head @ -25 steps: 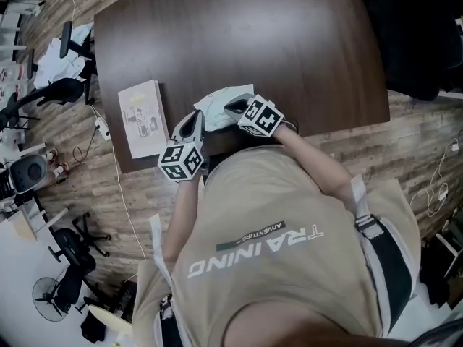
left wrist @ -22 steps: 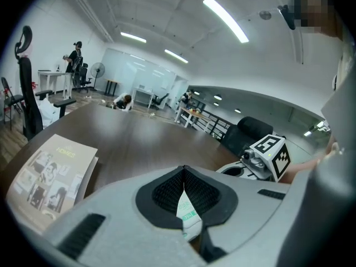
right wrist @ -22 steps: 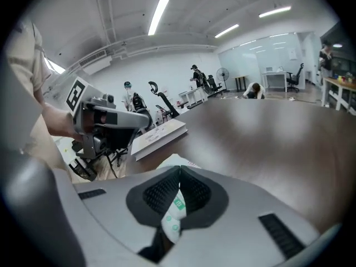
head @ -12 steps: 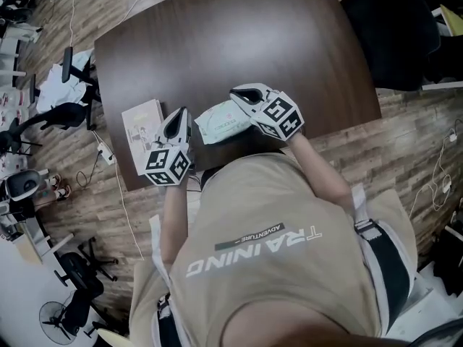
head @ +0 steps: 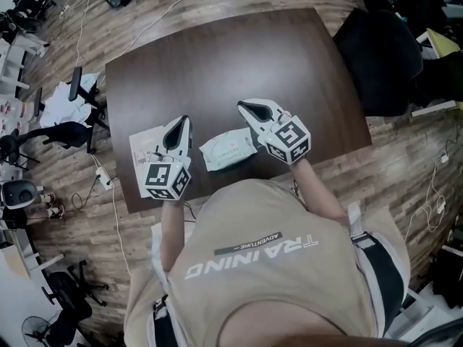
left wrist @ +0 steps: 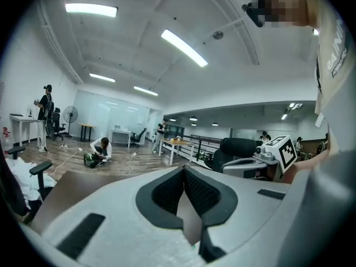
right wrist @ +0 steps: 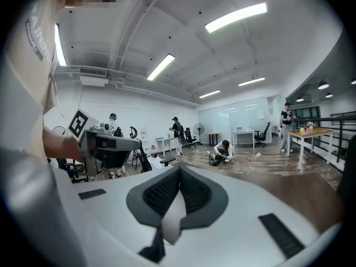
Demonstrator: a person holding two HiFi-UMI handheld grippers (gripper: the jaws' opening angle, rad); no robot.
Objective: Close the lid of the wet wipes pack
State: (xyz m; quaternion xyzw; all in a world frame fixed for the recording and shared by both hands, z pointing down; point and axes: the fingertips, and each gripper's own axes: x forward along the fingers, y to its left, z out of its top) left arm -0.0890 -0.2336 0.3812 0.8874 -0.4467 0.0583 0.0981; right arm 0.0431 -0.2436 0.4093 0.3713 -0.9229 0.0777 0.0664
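Wet wipes pack: the soft white and pale green wet wipes pack (head: 228,150) lies flat on the dark brown wooden table (head: 217,56), near the edge on the person's side.
Pack and fingers: in the head view the pack is between the two grippers and touches neither of them. Both pairs of fingertips point past it, toward the far side of the table.
Lid: it is too small in the head view to judge, and neither gripper view shows the pack.
Left gripper: the grey left gripper (head: 185,120) is just to the left of the pack. In the left gripper view (left wrist: 183,170) its two dark ribbed pads (left wrist: 167,191) meet at the tip and nothing is between them.
Right gripper: the grey right gripper (head: 243,105) is at the right of the pack, its tip near the pack's far right corner. In the right gripper view (right wrist: 179,168) the pads (right wrist: 161,192) are pressed together on nothing.
Booklet: a thin light booklet (head: 143,144) lies on the table, left of the pack, partly under the left gripper.
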